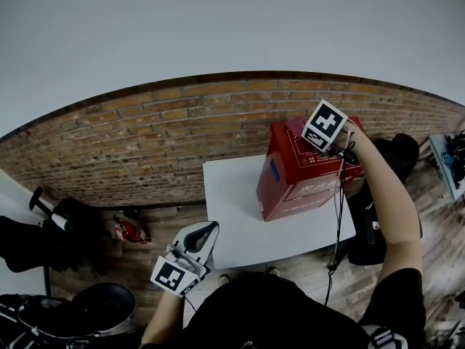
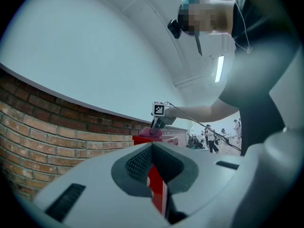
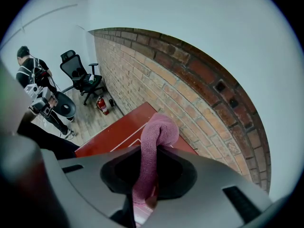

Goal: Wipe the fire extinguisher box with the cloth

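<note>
Left gripper (image 1: 209, 230) hangs beside white table (image 1: 232, 195) near brick wall (image 1: 145, 144).

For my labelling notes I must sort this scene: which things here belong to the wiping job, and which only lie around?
Job:
fire extinguisher box
pink cloth, held in the right gripper
white table under the box

Lying about:
small red extinguisher on the floor
office chair
</note>
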A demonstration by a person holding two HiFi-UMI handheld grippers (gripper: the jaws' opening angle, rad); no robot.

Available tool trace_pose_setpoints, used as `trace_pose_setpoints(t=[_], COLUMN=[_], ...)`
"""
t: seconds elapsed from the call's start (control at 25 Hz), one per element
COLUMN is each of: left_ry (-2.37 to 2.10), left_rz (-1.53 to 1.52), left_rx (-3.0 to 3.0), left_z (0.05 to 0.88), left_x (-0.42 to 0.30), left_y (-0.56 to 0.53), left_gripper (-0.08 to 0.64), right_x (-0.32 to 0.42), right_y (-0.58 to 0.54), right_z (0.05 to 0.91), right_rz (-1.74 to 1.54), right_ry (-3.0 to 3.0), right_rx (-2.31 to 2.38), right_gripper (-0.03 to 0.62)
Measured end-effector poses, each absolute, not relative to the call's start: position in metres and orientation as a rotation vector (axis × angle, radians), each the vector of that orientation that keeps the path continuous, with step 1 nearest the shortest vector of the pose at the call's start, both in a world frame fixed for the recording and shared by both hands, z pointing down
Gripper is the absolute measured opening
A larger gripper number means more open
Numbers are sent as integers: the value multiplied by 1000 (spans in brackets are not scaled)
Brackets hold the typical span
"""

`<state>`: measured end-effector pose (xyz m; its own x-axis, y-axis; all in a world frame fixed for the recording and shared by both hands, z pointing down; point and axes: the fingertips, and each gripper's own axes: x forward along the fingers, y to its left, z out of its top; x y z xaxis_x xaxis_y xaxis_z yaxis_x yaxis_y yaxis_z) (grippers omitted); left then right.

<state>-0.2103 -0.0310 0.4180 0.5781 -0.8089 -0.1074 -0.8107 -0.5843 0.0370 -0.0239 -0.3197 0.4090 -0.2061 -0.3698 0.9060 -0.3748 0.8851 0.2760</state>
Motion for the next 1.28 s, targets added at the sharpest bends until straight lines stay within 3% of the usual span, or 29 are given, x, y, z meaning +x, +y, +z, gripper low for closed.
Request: trace_pose_setpoints(t=[1.28], left_ry=[1376], left_rz=[204], left_rx=[-2800], left_z=[420], left_x=[-248], left_y=[-17], left_gripper=[46], right_x=[-107], right_y=[-272], right_z=[401], right_rz=[283], right_ry=[-2007], right_rx=[479], right_gripper=[78])
